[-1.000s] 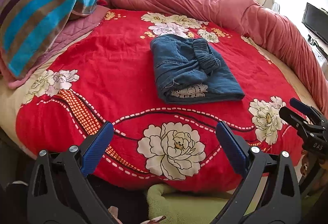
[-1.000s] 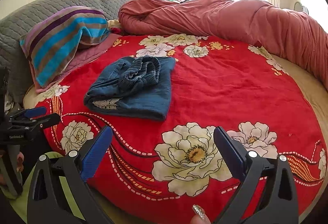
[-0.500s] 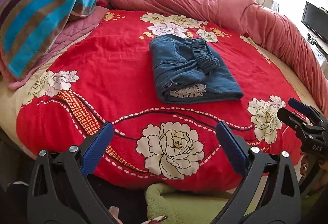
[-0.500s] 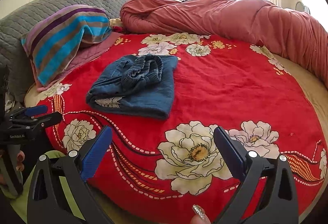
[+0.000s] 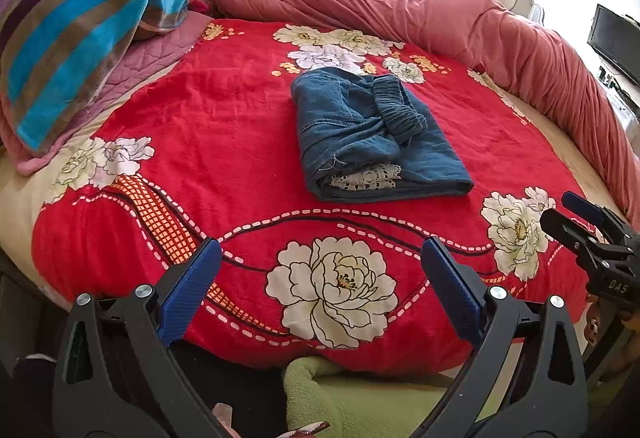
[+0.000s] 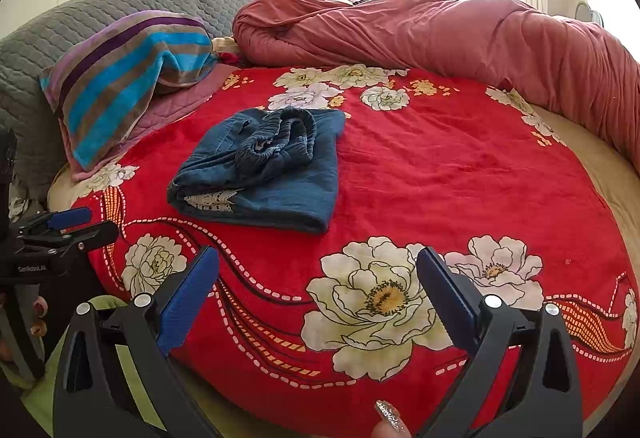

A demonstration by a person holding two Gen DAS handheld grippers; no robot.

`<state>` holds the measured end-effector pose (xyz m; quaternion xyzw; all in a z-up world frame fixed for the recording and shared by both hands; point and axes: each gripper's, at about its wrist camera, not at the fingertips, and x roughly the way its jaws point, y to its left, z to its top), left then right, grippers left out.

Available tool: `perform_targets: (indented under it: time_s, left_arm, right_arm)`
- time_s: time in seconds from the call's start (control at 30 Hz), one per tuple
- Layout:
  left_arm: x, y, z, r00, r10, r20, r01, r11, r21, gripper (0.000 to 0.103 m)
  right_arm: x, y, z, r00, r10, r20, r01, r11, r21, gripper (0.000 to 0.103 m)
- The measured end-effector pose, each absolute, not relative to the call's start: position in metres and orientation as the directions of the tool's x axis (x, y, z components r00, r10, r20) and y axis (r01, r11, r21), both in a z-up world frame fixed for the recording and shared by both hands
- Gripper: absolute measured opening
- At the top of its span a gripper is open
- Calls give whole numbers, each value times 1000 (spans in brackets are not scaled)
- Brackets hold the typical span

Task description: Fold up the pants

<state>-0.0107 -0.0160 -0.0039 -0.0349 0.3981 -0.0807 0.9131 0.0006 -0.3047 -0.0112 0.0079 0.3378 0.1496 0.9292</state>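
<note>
Blue denim pants (image 5: 372, 135) lie folded into a compact bundle in the middle of the red flowered blanket (image 5: 224, 141), elastic waistband on top and white lace trim at the near edge. The right wrist view shows the same pants (image 6: 268, 169) left of centre. My left gripper (image 5: 320, 280) hangs open at the near edge of the bed, well short of the pants, holding nothing. My right gripper (image 6: 318, 286) is open too, also back at the bed's edge. Each gripper appears in the other's view: the right gripper (image 5: 588, 226) at the right, the left gripper (image 6: 64, 228) at the left.
A rolled pink duvet (image 5: 420, 13) curves along the back and right of the round bed. A striped pillow (image 5: 76, 33) leans on a grey quilted headboard (image 6: 100, 17) at the left. Green fabric (image 5: 360, 398) lies below the bed edge. A screen (image 5: 616, 41) stands at far right.
Both grippers have drifted slightly, so the pants sit a little further left in the left view and right in the right view. Jaws stay open; the pants have not moved.
</note>
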Motion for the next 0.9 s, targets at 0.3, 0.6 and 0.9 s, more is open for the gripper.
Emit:
perform_targets:
  time_s: [0.3,0.6,0.9]
  left_arm:
    - [-11,-16,-4,668,-177,-723,121,984,-130,93]
    - [-11,-15,-4,663,-178,-727,122,984,-129,93]
    - [-9,-13,-7,651,-188,-735,137,982,-129,93]
  right_arm:
    - [0,-306,-10,728,273,-629,-258,959,117,98]
    - [1,-307,-10,728,272,-630,-255,960,119,98]
    - [1,-309,-10,727,269,-632,-251,960,120,98]
